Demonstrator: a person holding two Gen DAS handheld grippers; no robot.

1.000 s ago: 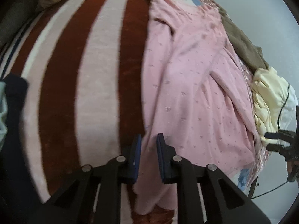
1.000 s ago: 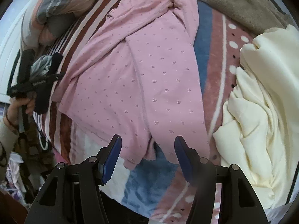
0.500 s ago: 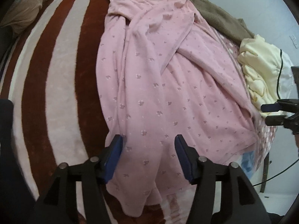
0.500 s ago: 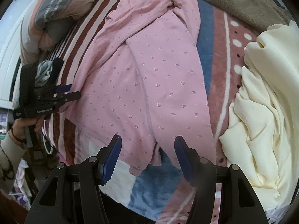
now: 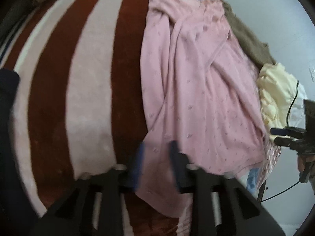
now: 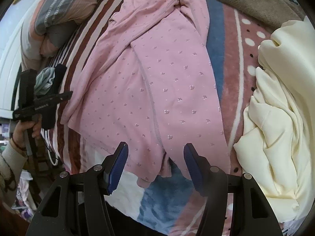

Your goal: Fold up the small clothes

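Closing its jaws around a fold at the near side edge of the pink garment (image 5: 198, 90), the left gripper (image 5: 156, 157) is blurred in its own view, with pink cloth between the blue pads but no sign yet that they pinch it; the garment stretches ahead of it and off to its right across the striped blanket (image 5: 88, 90). The right gripper (image 6: 155, 162) hangs with its jaws apart and nothing between them, the hem of the garment's two legs (image 6: 149, 102) directly ahead of and below its fingertips, a cream garment (image 6: 279, 118) bunched just to its right. The risk, as I judge it, lies in the left grip: the cloth there is rumpled and doubled, so the pads may take only the top layer, or catch the fleecy blanket pile beneath, and a lift would then drag the blanket or let the pink fabric slide out. A lopsided pick on a wrinkled edge would also carry the creases into the fold. On the right side, the hem sits close to the cream garment, so a wide reach to that side could snag the wrong cloth
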